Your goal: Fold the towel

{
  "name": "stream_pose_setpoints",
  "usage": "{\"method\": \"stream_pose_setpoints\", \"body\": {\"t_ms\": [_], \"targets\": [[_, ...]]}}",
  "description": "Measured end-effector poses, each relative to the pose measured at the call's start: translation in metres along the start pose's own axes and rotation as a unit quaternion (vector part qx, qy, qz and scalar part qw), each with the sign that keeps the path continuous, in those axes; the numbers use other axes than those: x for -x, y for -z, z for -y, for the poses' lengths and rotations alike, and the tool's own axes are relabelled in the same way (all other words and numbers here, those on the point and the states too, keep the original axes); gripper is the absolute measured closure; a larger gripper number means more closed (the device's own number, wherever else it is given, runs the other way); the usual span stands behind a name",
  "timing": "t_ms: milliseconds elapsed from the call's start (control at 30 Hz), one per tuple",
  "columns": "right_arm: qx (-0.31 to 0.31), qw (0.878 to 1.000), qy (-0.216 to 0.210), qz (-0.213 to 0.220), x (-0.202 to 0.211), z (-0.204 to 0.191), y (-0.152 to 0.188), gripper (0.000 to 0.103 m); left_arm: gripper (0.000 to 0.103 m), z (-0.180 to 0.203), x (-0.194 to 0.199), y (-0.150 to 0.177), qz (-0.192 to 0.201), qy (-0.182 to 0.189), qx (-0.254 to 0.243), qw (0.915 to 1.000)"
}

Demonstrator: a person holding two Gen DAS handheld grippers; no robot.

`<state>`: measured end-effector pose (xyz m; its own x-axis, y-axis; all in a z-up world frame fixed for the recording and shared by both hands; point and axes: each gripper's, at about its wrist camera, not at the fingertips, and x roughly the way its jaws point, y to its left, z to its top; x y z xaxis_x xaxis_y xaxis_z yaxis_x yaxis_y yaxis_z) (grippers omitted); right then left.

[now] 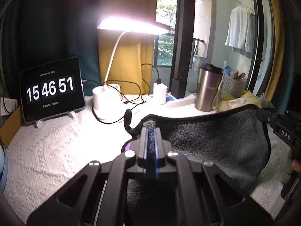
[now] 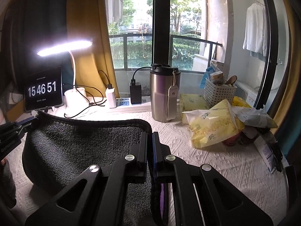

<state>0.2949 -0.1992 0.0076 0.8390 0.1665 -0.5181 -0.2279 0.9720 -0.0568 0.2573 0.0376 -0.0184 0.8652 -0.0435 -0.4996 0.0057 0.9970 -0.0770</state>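
Both grippers pinch the grey towel [image 1: 216, 141] by its corners.

Left gripper [image 1: 150, 131] and right gripper [image 2: 149, 137] are each clamped on a black-edged corner, holding the towel above the white-clothed table [image 1: 56, 150], near the steel tumbler [image 2: 164, 94].

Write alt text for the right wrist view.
The right gripper is shut on one corner of a dark grey towel, and the left gripper holds the opposite corner above a white textured tablecloth. Behind stand a steel tumbler, a lit desk lamp and a clock display.
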Motion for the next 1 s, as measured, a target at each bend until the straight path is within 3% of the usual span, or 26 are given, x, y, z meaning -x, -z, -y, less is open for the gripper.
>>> {"method": "stream_pose_setpoints", "body": {"t_ms": [833, 1000], "targets": [[0.009, 0.998, -0.007, -0.054, -0.084, 0.004, 0.004, 0.098, 0.097, -0.005, -0.068, 0.006, -0.039, -0.042, -0.016, 0.9982], [0.009, 0.997, -0.001, -0.077, -0.105, 0.006, 0.007, 0.098, 0.097, -0.008, -0.084, 0.009, -0.063, -0.042, -0.014, 0.9971]]}}
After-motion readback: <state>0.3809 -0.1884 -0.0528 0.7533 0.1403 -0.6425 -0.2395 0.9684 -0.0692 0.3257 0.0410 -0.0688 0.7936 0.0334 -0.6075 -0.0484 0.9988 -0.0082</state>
